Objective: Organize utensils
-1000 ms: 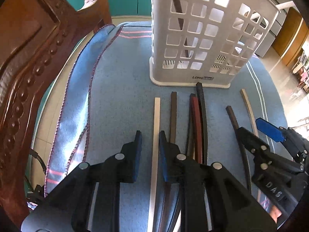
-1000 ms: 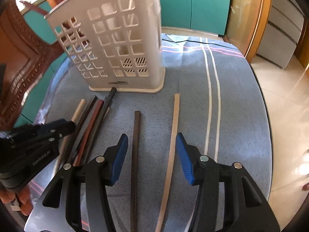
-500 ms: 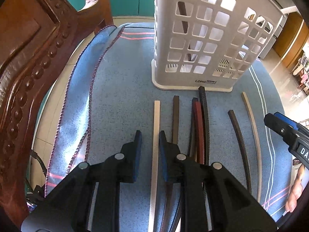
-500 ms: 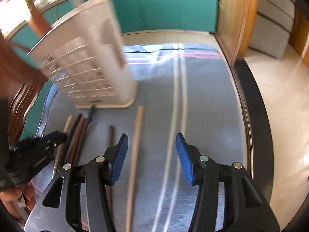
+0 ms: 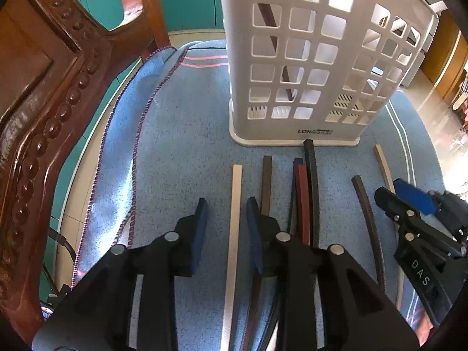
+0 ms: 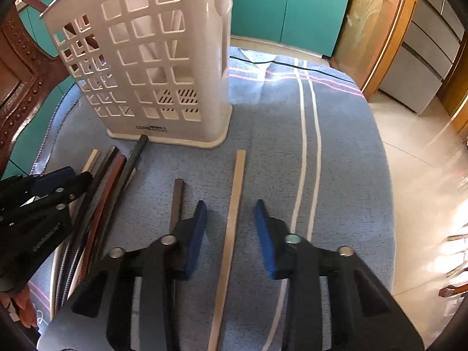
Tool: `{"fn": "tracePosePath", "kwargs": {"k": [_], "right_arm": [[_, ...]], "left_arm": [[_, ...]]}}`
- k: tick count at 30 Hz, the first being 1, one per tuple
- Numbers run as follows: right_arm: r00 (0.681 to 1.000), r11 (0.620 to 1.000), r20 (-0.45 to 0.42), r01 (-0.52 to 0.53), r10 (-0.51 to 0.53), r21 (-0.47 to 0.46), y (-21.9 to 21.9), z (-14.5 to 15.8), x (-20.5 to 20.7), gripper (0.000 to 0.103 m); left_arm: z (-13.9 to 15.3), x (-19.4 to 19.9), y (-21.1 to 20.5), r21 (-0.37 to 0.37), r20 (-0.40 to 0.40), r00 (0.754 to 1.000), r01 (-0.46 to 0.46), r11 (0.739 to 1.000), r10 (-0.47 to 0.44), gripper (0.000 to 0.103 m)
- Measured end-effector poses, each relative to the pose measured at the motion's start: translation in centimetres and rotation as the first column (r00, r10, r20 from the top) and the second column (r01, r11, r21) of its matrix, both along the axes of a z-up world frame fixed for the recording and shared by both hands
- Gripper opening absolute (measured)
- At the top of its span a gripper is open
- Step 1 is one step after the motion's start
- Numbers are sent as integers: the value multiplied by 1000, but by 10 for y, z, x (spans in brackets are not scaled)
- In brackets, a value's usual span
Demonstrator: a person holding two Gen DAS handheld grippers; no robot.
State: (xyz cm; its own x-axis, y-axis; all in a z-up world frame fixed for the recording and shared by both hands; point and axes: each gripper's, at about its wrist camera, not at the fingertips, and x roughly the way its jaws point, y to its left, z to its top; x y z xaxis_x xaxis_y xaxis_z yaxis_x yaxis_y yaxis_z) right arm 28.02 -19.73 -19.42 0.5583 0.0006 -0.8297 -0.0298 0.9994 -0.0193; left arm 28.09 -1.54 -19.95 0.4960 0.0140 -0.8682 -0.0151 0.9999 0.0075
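Observation:
Several chopsticks lie side by side on the blue cloth before a white perforated holder, which also shows in the right wrist view. One dark chopstick stands inside it. My left gripper is open, its jaws straddling a white chopstick. Right of it lie brown, red and black chopsticks. My right gripper is open, its jaws straddling a tan chopstick; a dark brown chopstick lies just left of it.
A carved wooden chair back rises close on the left. The cloth-covered table's edge drops to a tiled floor on the right. Teal cabinets stand behind.
My right gripper swung away to the right, then came back over the tan chopstick. My left gripper stayed over the white chopstick, slightly wider open.

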Motion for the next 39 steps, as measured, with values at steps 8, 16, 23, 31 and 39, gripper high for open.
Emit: {"fn": "tracePosePath", "kwargs": {"k": [8,16,23,31,39], "right_arm": [[999,997,41,-10,7,71,-5,9,-13,6],[980,987,200,-34,2,158,-16,72,-48,6],[930,963,366,-137,45,230,-23,137,-104,7],[855,935,518,-190,7,301,-30,204,-138,7],[723,927,680,-161,-122,338,-36,275,-121,7]], "left_arm": [[7,-3,-2,-45,12,1000,2,999,-2,7],[65,-44,11,-83,185,983,13,996,2,7],[138,-100,16,-148,362,932,97,984,-37,7],[248,-115,30,-231,573,820,173,957,-10,7],[302,-83,57,-325,723,668,107,940,174,7]]}}
